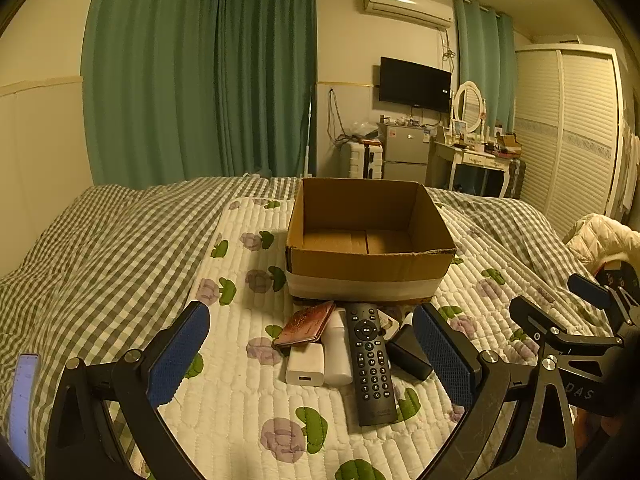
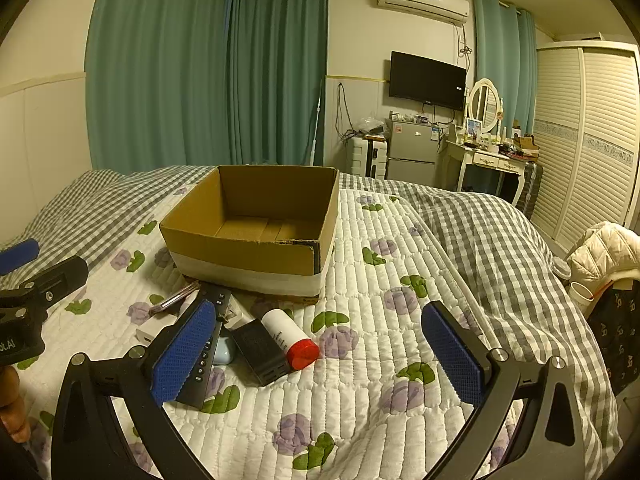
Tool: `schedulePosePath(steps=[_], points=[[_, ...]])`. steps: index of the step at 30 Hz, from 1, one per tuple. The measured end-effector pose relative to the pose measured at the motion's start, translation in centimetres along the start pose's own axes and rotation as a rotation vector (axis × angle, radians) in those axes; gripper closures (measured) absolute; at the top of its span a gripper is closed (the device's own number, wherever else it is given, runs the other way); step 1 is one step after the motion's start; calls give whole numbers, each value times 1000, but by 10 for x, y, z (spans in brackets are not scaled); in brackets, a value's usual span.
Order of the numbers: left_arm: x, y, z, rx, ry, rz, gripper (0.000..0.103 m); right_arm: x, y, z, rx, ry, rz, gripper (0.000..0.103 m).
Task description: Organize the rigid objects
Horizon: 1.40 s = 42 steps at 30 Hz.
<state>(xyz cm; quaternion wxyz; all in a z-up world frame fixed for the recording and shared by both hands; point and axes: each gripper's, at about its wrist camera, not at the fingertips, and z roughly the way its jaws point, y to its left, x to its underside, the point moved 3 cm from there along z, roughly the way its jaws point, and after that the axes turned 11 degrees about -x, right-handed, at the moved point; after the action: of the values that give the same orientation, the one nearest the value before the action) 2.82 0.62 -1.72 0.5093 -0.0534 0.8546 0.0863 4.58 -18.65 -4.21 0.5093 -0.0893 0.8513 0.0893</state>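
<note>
An open, empty cardboard box [image 1: 366, 268] [image 2: 244, 258] stands on the quilted floral pad on the bed. In front of it lies a pile: a black remote [image 1: 370, 360] [image 2: 206, 354], a white charger [image 1: 305, 365], a white bottle [image 1: 337, 348] with a red cap [image 2: 294, 338], a brown wallet [image 1: 306, 324], and a black box [image 1: 408, 354] [image 2: 260, 352]. My left gripper [image 1: 312, 364] is open, its pads either side of the pile, above it. My right gripper [image 2: 320, 356] is open, hovering just right of the pile.
A phone [image 1: 24, 404] lies on the checked duvet [image 1: 100, 248] at the far left. A white jacket [image 2: 600, 252] hangs on a chair to the right of the bed. A wardrobe [image 2: 588, 140], a dressing table and a fridge stand beyond.
</note>
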Motion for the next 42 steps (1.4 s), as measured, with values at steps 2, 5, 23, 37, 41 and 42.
schedulePosePath(steps=[2,5,23,37,41,42], points=[[1,-2,-1,0,-2,6,0,2,0,1,0,1,1,0],[1,-4,-2,1,-4,10,0,2,0,1,0,1,1,0],[0,-5,-2,-3,-8,17,0,3,0,3,-3,4,3,0],[0,-5,-2,0,-4,14,0,4,1,3,-2,6,2,0],[0,-5,-2,-1,-4,13,0,3,1,3,-2,6,2,0],[0,-5,-2,0,-4,13,0,3,1,3,-2,6,2,0]])
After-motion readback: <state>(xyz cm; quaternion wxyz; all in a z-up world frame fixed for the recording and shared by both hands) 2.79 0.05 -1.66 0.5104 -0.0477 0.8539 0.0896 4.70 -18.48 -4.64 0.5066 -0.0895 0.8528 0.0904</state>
